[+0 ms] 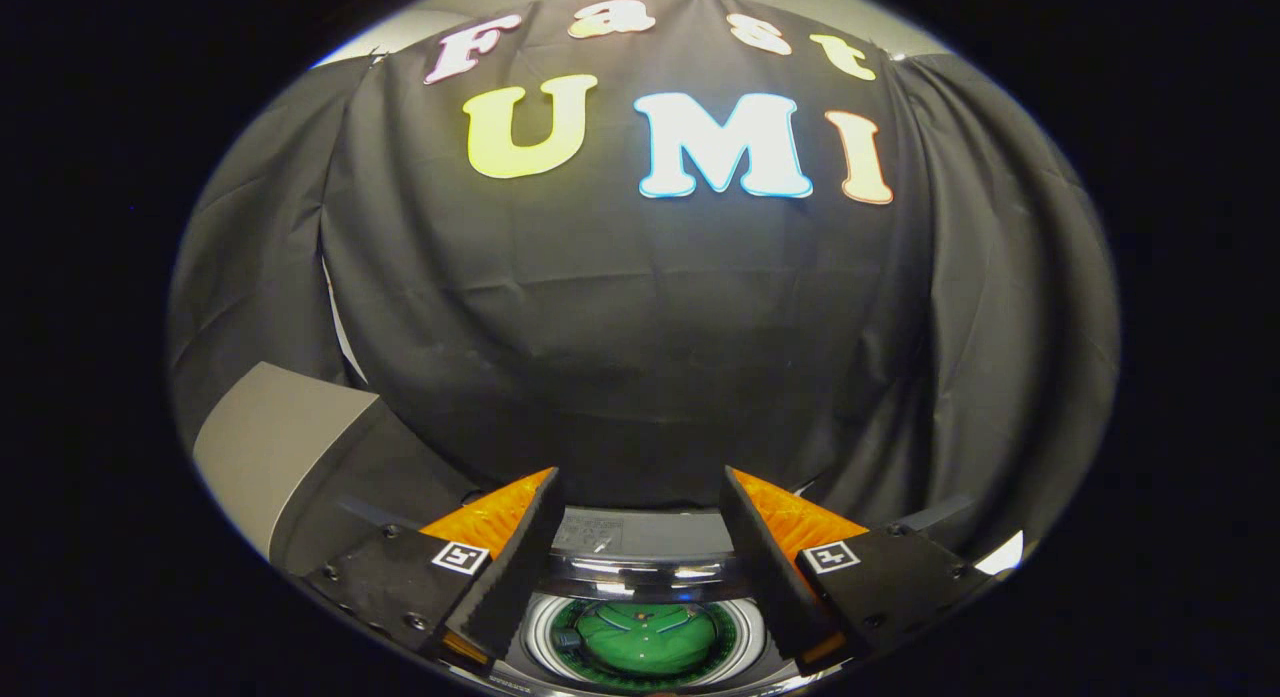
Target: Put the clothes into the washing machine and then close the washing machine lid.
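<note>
The gripper is seen from behind its two fingers, which are spread wide apart with nothing held between them. Each finger is black on its ridged inner face and orange on its outer side, and each carries a small square black-and-white marker near its base. The lower ends of both fingers are cut off where the view ends.

Below and between the fingers, the washer is seen from above. Only part of it can be made out: a glossy dark rim, a pale ring inside it, and the round drum opening. The rest of the machine is hidden by the fingers or cut off. Whether the lid is up or down cannot be told with certainty, since bright reflections run across the dark band just ahead of the drum.

Inside the drum, green clothes are seen lying at the bottom, with pale stripes across them. A small dark object at the left of the green cloth is too small to be identified.

A pale label is set on the washer's back edge between the fingertips, but its writing is too small and blurred to be read.

Beyond the fingers, the black cloth wall is hung in folds. A grey box-like surface is seen to the left, partly cut off.
</note>
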Demonstrator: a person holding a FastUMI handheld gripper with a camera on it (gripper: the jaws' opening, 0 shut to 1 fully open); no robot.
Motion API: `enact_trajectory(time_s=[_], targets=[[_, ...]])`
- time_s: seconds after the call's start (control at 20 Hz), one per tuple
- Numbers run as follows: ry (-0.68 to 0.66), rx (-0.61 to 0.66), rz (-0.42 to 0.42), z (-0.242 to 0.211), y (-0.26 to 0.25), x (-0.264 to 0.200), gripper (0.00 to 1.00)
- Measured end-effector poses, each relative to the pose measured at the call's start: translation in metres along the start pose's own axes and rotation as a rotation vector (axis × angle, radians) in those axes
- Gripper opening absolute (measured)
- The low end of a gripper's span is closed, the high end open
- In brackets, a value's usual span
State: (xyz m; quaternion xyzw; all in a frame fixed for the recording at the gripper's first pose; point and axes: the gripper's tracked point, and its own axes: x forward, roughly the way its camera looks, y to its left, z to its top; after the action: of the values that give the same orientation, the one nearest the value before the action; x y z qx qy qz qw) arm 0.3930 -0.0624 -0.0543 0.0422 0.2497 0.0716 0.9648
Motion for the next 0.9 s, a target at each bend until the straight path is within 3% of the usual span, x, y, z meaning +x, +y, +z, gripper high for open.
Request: enact_trajectory(time_s=[0.45, 0.9], targets=[[-0.057, 0.020, -0.028, -0.036, 0.003, -0.037, 0.98], [-0.018, 0.021, -0.049, -0.115, 0.009, -0.072, 0.98]])
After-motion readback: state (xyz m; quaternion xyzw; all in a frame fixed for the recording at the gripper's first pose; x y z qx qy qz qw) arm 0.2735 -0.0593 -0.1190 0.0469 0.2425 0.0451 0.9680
